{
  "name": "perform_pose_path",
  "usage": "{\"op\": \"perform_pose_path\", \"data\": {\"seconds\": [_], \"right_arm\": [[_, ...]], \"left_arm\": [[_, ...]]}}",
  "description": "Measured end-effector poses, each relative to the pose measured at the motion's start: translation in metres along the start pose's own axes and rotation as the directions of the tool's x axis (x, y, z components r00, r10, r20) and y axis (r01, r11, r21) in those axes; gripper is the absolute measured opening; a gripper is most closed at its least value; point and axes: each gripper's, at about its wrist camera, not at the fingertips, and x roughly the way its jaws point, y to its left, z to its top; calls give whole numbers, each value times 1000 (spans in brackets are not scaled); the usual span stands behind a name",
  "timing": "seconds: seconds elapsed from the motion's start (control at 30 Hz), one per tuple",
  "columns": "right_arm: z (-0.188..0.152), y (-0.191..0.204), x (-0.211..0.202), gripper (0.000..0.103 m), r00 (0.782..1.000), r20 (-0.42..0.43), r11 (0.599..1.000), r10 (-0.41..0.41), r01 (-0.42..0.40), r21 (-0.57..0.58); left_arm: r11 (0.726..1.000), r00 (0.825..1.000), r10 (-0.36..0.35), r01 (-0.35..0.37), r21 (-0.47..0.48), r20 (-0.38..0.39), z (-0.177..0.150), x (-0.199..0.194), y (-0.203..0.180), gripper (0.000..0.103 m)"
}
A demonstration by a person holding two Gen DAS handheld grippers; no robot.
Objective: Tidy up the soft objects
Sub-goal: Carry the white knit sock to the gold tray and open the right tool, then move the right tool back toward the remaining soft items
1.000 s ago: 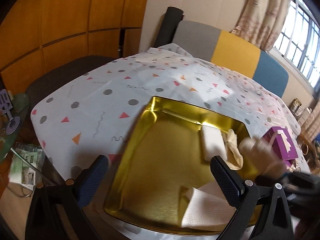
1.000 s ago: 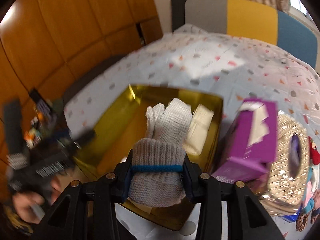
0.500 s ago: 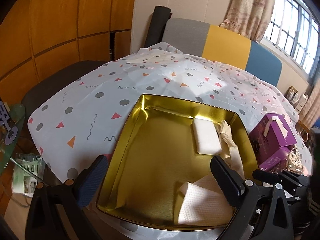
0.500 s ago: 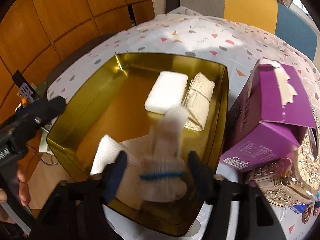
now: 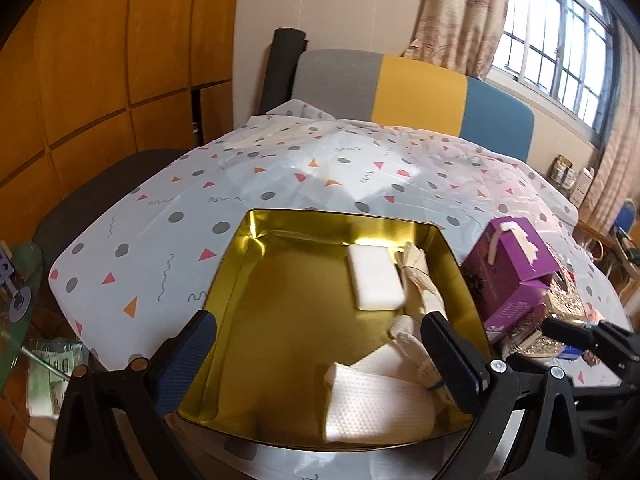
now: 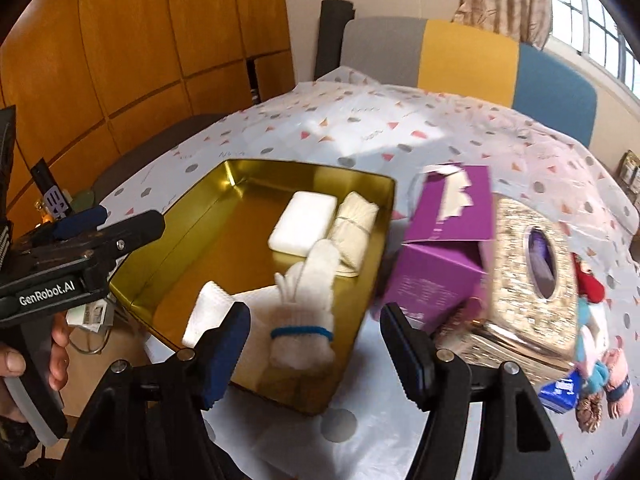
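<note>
The right gripper (image 6: pixel 314 354) hovers over the near edge of a gold tray (image 6: pixel 172 220), its fingers (image 6: pixel 224 348) spread wide and gripping nothing; a white knit glove (image 6: pixel 306 312) with a blue cuff band lies free between them, its cuff at the tray's near rim and clear of both pads. The left gripper (image 5: pixel 320 360) is likewise wide open and empty above the tray's near left corner. Inside the tray a folded white cloth (image 6: pixel 208 312) rests beside the glove, with a white sponge block (image 6: pixel 302 224) and a cream bundle (image 6: pixel 354 220) against the far right wall; the tray's left half is bare. A purple carton (image 6: pixel 448 248) stands just beside the tray's right wall, a glittery tissue box (image 6: pixel 532 288) next to it, crowding that side. The patterned cloth on the surface (image 5: pixel 280 184) lies open beyond the tray's far edge
</note>
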Motion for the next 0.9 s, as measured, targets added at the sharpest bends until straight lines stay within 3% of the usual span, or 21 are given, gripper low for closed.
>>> {"op": "perform_pose_path", "data": {"seconds": [0.27, 0.57, 0.73, 0.9], "right_arm": [[-7, -27, -23, 68, 997, 50, 997, -51, 48, 58], [-22, -88, -53, 68, 985, 89, 971, -149, 129, 201], [-42, -140, -77, 68, 968, 91, 926, -235, 194, 324], [-72, -201, -110, 68, 930, 57, 825, -363, 293, 483]], "left_arm": [[997, 999, -34, 34, 63, -1, -3, -4, -21, 103], [983, 995, -99, 97, 156, 3, -5, -10, -52, 103], [962, 985, -169, 162, 222, 15, -7, -17, -74, 103], [930, 963, -270, 263, 258, -9, -4, -23, -97, 103]]}}
